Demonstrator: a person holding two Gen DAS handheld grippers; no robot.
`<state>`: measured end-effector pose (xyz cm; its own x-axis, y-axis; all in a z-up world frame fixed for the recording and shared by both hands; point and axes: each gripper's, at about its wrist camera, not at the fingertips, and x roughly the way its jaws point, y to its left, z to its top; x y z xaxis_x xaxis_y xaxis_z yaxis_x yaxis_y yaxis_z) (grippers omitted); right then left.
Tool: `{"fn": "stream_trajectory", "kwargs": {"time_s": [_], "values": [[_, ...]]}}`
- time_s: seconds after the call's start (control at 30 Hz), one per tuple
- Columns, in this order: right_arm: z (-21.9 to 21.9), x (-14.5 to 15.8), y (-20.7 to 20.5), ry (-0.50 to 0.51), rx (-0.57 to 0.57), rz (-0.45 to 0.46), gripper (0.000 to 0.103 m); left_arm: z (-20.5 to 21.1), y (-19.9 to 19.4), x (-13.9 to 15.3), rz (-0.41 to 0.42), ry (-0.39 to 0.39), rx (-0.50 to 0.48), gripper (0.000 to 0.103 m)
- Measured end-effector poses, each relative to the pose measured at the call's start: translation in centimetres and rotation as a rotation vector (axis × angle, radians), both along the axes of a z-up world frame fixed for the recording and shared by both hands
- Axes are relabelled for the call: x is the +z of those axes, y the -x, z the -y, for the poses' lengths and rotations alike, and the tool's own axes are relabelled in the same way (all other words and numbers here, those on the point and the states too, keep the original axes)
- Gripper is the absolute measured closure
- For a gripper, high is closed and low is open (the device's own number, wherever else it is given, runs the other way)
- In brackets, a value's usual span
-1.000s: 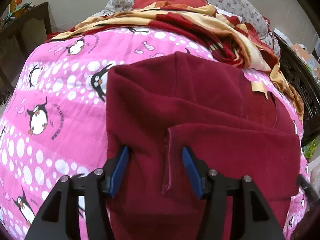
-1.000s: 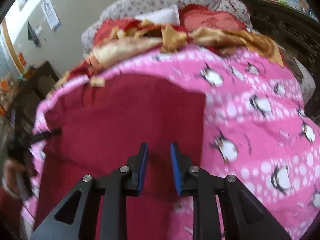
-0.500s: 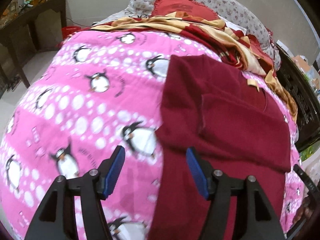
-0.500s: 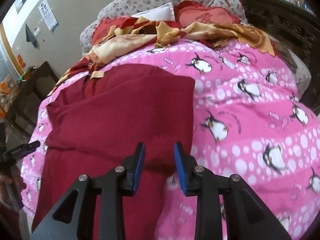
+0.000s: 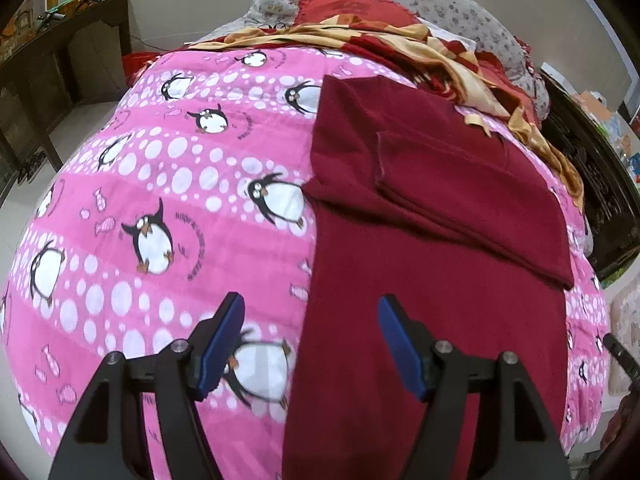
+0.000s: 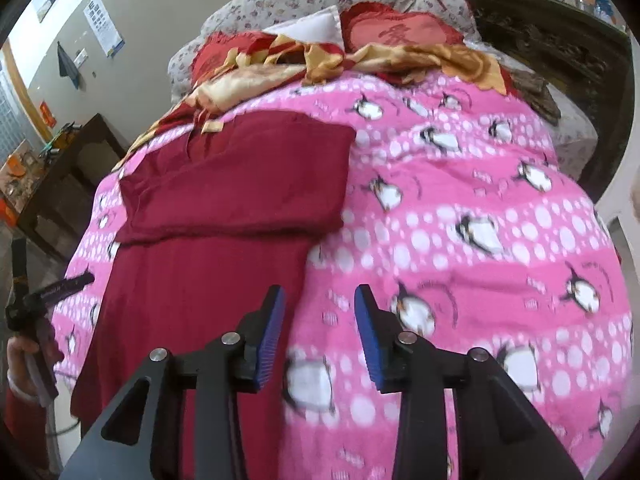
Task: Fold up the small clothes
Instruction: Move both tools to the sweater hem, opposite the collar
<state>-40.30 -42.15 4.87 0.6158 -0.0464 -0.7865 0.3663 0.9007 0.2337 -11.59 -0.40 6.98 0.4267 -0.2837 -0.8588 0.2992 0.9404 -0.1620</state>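
Observation:
A dark red garment [image 5: 432, 248] lies flat on the pink penguin bedspread [image 5: 160, 200], its sleeves folded in over the upper part. My left gripper [image 5: 310, 344] is open and empty, raised above the garment's lower left edge. In the right wrist view the garment [image 6: 224, 216] lies to the left. My right gripper [image 6: 318, 336] is open and empty above its lower right edge, over the bedspread [image 6: 480, 240].
A red and gold blanket [image 5: 420, 52] and pillows [image 6: 392, 32] are heaped at the head of the bed. Dark wooden furniture stands left [image 5: 60, 80] and right [image 6: 560, 48] of the bed. The other gripper [image 6: 36, 300] shows at the far left.
Both grippers have pulled back toward the foot of the bed and off the garment. The left one moved left, the right one moved right and its jaws opened wider.

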Motion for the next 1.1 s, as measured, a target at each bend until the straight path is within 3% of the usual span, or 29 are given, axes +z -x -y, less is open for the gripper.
{"fn": "stream_trajectory", "kwargs": {"time_s": [0.27,0.47,0.67,0.87,1.1], "values": [[-2.3,-2.4,4.0,-0.143,0.118,-0.038,0.040,-1.2,3.9,-0.9,-0.085,0.028,-0.022,0.026],[-5.2,-4.3,6.4,-0.156,0.222,-0.092,0.038,-3.4,7.2,-2.2,-0.127,-0.017,-0.050,0.026],[-7.6,-5.9,7.9,-0.177,0.291,-0.149,0.038,-4.6,9.9,-3.0,-0.182,0.007,-0.103,0.026],[-8.1,-6.5,9.3,-0.283,0.301,-0.125,0.038,-5.2,11.8,-3.7,-0.233,0.003,-0.131,0.026],[-8.3,-7.0,9.8,-0.354,0.348,-0.115,0.038,-5.1,12.9,-3.8,-0.238,-0.025,-0.191,0.026]]}}
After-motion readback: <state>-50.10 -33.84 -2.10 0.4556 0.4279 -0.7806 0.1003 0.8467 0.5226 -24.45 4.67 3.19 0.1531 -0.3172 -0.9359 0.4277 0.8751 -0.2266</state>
